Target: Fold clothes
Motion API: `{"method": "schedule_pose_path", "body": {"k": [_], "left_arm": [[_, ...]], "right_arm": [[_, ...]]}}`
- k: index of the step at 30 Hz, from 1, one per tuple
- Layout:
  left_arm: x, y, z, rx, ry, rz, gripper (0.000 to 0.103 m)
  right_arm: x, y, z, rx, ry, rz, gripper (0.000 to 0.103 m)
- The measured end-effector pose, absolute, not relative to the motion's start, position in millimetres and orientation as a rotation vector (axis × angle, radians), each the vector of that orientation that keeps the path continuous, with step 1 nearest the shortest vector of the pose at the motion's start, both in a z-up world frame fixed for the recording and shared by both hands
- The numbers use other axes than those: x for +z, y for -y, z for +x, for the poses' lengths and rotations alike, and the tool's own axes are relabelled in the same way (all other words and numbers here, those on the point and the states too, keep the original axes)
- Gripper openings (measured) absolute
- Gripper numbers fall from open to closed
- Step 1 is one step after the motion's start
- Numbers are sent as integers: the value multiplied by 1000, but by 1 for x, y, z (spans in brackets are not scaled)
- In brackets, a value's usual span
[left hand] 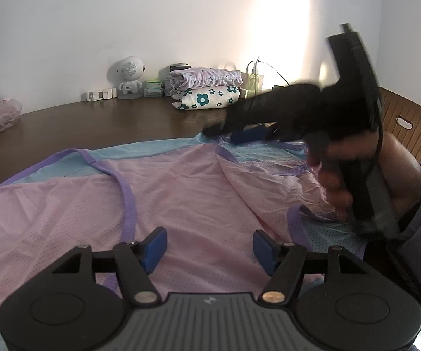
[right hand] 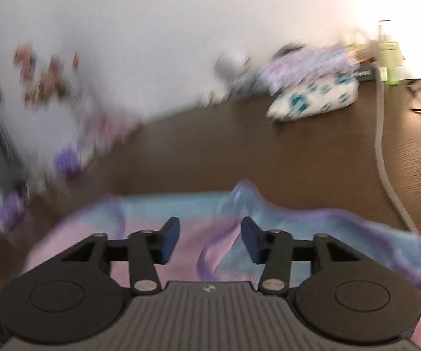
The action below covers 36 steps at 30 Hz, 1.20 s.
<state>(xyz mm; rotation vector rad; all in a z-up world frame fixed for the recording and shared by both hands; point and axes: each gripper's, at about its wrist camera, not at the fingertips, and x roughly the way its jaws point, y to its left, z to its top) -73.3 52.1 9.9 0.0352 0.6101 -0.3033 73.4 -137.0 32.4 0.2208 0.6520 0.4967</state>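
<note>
Over the pink mesh garment [left hand: 181,193], both the left gripper [left hand: 209,250] and right gripper [right hand: 210,241] are held angled downward, jaws apart, nothing clamped

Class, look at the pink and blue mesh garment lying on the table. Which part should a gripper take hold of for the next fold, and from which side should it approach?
Probably the purple-trimmed edge of the mesh garment, where it curls up off the table. Come from the near side, jaws straddling the trim: the flat middle offers nothing to pinch.

One pink-and-blue garment [left hand: 181,193], two folded clothes [left hand: 207,89] stacked, one robot-shaped speaker [left hand: 129,76], two claws [left hand: 209,248].
</note>
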Motion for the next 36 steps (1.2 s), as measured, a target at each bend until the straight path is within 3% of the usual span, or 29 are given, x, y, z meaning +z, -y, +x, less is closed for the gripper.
{"method": "schedule_pose_path", "body": {"k": [1, 8, 9, 10, 11, 14, 16, 18, 20, 22, 24, 28, 30, 32, 34, 35, 36], "left_arm": [[10, -52, -73, -302, -610, 36, 64], [10, -52, -73, -302, -610, 34, 64], [10, -52, -73, -301, -610, 36, 64], [10, -52, -73, -302, -609, 33, 64], [10, -55, -72, -301, -609, 17, 64], [22, -79, -87, -279, -590, -86, 55], [34, -103, -116, -312, -500, -114, 56], [35, -123, -143, -388, -429, -57, 64], [28, -136, -158, -407, -445, 21, 63], [19, -142, -160, -397, -508, 43, 52], [10, -144, -162, -410, -541, 73, 25], [8, -152, -169, -404, -527, 127, 27], [7, -158, -173, -416, -521, 135, 53], [3, -164, -173, -447, -516, 138, 55], [0, -169, -173, -469, -493, 136, 46], [-1, -173, -172, -471, -486, 132, 20], [0, -177, -171, -470, -485, 129, 3]], "right_arm": [[30, 131, 73, 482, -670, 182, 1], [49, 164, 62, 279, -575, 195, 12], [54, 166, 55, 309, -564, 194, 22], [60, 167, 46, 339, -554, 193, 39], [64, 169, 37, 383, -558, 189, 44], [76, 172, -12, 500, -527, 129, 45], [76, 177, -52, 610, -504, 84, 44], [68, 178, -81, 708, -530, 36, 43], [57, 177, -96, 751, -582, 22, 36], [46, 172, -106, 770, -619, 3, 26], [40, 172, -112, 756, -639, -30, 24], [43, 177, -118, 762, -609, -12, 24], [45, 174, -122, 807, -599, -15, 28], [39, 166, -119, 816, -624, -48, 28], [31, 164, -122, 801, -625, -80, 5], [31, 166, -122, 802, -631, -81, 3], [32, 169, -121, 803, -637, -82, 3]]}}
